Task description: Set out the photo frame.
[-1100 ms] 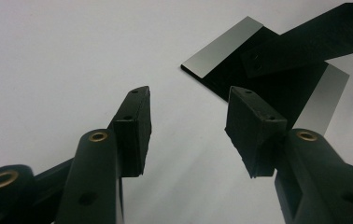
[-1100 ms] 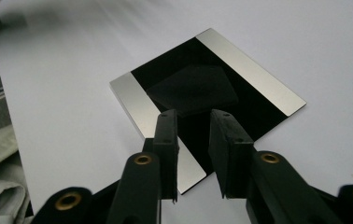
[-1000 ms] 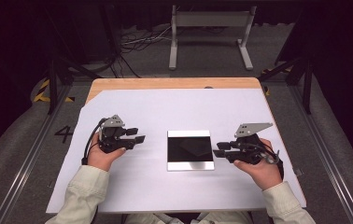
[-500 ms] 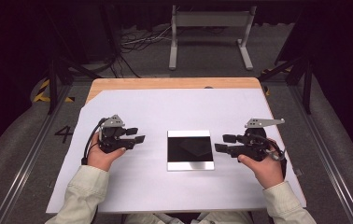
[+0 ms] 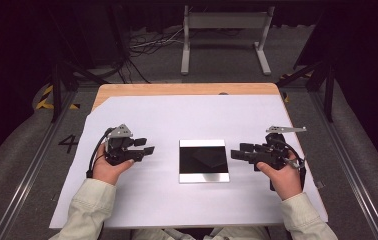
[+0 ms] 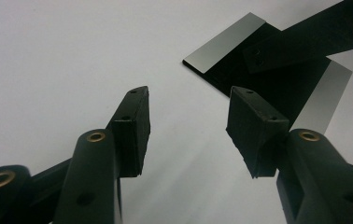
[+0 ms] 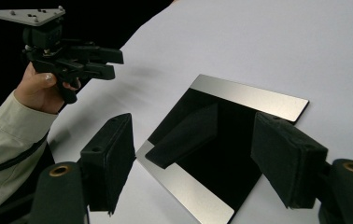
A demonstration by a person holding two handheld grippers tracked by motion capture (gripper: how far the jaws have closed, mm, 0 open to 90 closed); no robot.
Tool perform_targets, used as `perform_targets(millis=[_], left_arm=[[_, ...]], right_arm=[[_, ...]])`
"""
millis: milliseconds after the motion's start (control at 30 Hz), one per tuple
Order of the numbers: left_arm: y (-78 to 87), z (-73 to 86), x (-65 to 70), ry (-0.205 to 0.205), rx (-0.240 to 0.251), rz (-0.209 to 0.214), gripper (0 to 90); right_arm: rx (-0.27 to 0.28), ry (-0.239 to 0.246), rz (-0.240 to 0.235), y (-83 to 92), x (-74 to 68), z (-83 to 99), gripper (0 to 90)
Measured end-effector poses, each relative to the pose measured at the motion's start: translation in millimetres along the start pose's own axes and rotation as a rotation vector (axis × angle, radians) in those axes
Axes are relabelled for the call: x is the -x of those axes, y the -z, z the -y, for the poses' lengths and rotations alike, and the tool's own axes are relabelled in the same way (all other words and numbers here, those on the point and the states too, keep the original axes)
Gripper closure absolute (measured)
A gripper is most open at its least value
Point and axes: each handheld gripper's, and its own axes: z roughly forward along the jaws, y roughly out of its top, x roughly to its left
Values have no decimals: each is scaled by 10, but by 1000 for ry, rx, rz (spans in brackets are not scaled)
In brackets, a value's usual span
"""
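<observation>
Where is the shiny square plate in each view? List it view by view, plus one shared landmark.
High view: shiny square plate, table centre, between both grippers.
Left gripper view: upper right.
Right gripper view: centre, ahead of the fingers.
Shared landmark: white sheet beneath it.

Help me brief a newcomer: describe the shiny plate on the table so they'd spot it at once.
Start from the white sheet covering the table. At its middle, between the left gripper and the right gripper, lies the mirror-like square plate, flat and untouched. It is the one reflective thing there, dark at its centre with bright silvery bands along two edges.
</observation>
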Motion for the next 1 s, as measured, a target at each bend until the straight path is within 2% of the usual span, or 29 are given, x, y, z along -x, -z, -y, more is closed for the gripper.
perform_targets(millis=[67, 100, 167, 367, 500, 1000], left_arm=[[37, 19, -10, -6, 0, -12, 501], [47, 34, -5, 10, 4, -8, 501], [71, 59, -12, 14, 0, -18, 501], [130, 107, -24, 26, 5, -33, 501], [140, 121, -25, 32, 4, -33, 503], [116, 124, -25, 24, -2, -32, 502]], right_arm=[[-5, 23, 6, -36, 8, -5, 292], [-10, 26, 11, -54, 6, -7, 284], [-14, 27, 11, -102, 15, -10, 257], [-46, -12, -32, -254, 75, 13, 214], [-60, -21, -49, -331, 84, 33, 191], [-150, -63, -90, -647, 78, 158, 158]])
